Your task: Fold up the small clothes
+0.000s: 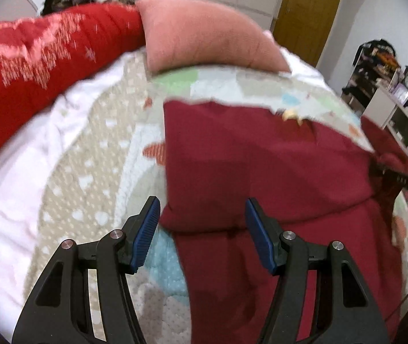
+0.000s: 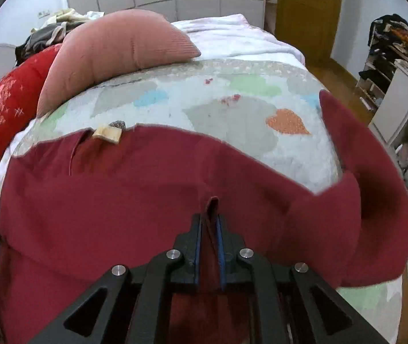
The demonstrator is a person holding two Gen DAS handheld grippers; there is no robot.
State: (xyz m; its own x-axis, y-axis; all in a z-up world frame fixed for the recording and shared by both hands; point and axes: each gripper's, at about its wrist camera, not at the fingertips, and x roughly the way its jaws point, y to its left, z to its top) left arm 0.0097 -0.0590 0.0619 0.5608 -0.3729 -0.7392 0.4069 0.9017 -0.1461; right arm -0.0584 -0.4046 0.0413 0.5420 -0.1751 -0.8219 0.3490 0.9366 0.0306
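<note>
A dark red garment (image 1: 261,157) lies spread on the patterned bedspread (image 1: 95,154). My left gripper (image 1: 201,218) hovers open over its near left edge, with nothing between the blue pads (image 1: 146,229). In the right wrist view the same garment (image 2: 117,189) fills the foreground, a small tan label (image 2: 107,134) at its far edge. My right gripper (image 2: 210,220) is shut on a pinched fold of the red cloth, which sticks up between the pads. A sleeve (image 2: 370,172) curls up at the right. The right gripper's tip (image 1: 398,176) shows at the garment's right edge in the left wrist view.
A pink pillow (image 2: 117,48) and a bright red quilt (image 1: 31,66) lie at the head of the bed. A pile of clothes (image 2: 52,34) sits behind them. Shelves (image 2: 396,66) stand to the right, beside a wooden door (image 2: 307,14).
</note>
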